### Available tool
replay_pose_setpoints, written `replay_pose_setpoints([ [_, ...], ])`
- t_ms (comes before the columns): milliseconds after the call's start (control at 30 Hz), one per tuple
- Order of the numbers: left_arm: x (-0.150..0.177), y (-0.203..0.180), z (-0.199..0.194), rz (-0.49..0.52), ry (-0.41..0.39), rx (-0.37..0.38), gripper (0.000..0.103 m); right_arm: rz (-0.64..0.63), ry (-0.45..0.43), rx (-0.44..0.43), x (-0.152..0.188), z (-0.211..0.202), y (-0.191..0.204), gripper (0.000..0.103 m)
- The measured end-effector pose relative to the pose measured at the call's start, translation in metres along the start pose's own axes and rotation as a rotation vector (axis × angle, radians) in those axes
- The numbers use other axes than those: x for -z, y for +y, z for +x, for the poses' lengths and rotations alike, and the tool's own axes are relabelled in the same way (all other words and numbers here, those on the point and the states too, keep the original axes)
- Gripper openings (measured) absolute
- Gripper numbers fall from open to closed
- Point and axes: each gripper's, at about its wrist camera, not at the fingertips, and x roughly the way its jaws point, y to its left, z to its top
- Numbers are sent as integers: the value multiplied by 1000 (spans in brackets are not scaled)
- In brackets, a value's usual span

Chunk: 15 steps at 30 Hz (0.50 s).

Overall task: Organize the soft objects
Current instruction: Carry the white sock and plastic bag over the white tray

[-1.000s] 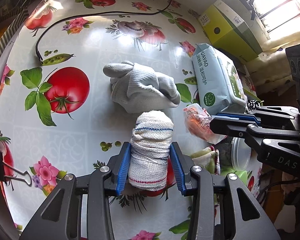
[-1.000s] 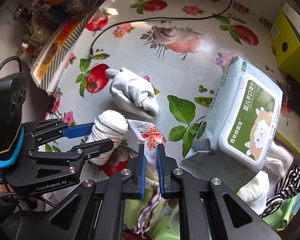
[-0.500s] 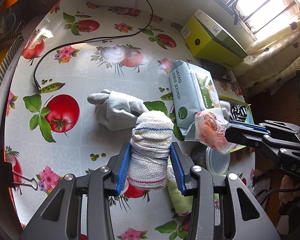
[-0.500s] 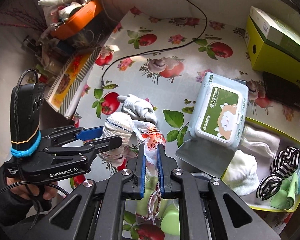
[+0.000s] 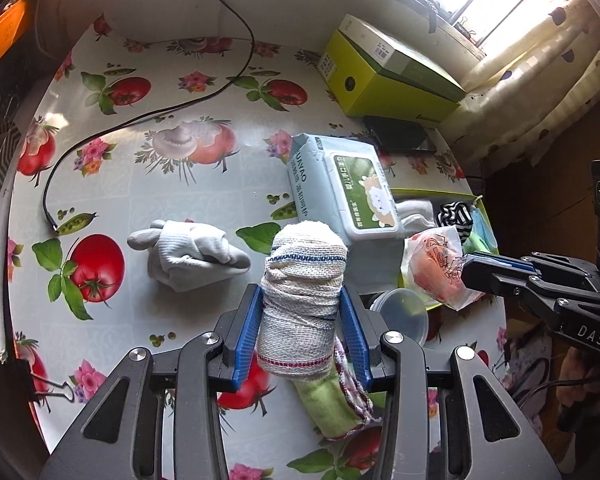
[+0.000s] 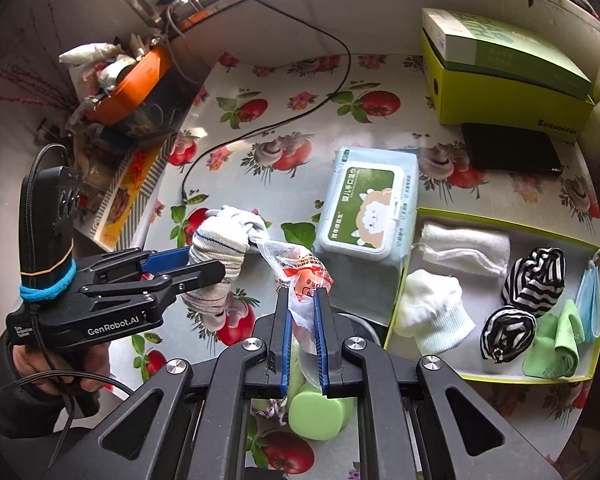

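Observation:
My left gripper (image 5: 302,304) is shut on a rolled white knit cloth (image 5: 302,304) and holds it high above the table; the roll also shows in the right wrist view (image 6: 216,264). My right gripper (image 6: 302,304) is shut on a crinkled clear plastic packet with red print (image 6: 300,272), also seen in the left wrist view (image 5: 436,268). A grey-white glove bundle (image 5: 188,254) lies on the tablecloth. A yellow-green tray (image 6: 500,218) at the right holds white cloths (image 6: 432,312), striped rolls (image 6: 532,276), a green cloth (image 6: 556,340) and a blue mask (image 6: 590,300).
A wet-wipes pack (image 6: 366,208) lies beside the tray. A green box (image 6: 500,72) and a black case (image 6: 512,154) stand at the back. A black cable (image 5: 140,120) crosses the tablecloth. A clear lid (image 5: 400,312) and a green towel roll (image 5: 328,404) lie below my grippers.
Both grippers have risen and pulled back with their loads; the table looks smaller and the tray at the right has come into fuller view.

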Motion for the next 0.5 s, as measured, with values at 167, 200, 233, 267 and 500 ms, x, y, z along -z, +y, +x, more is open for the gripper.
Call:
replay_pose_setpoints([
  [167, -5, -17, 2, 34, 2, 7, 41, 49, -35, 26, 5, -17, -24, 10],
  [200, -6, -19, 3, 39, 3, 9, 41, 60, -40, 32, 6, -19, -28, 10],
  [233, -7, -22, 3, 45, 3, 10, 41, 73, -45, 39, 7, -22, -34, 10],
  [267, -8, -24, 3, 50, 4, 12, 41, 84, -49, 44, 9, -25, -40, 10],
  [500, -13, -41, 5, 82, 7, 22, 41, 161, -73, 87, 18, -40, -78, 10],
])
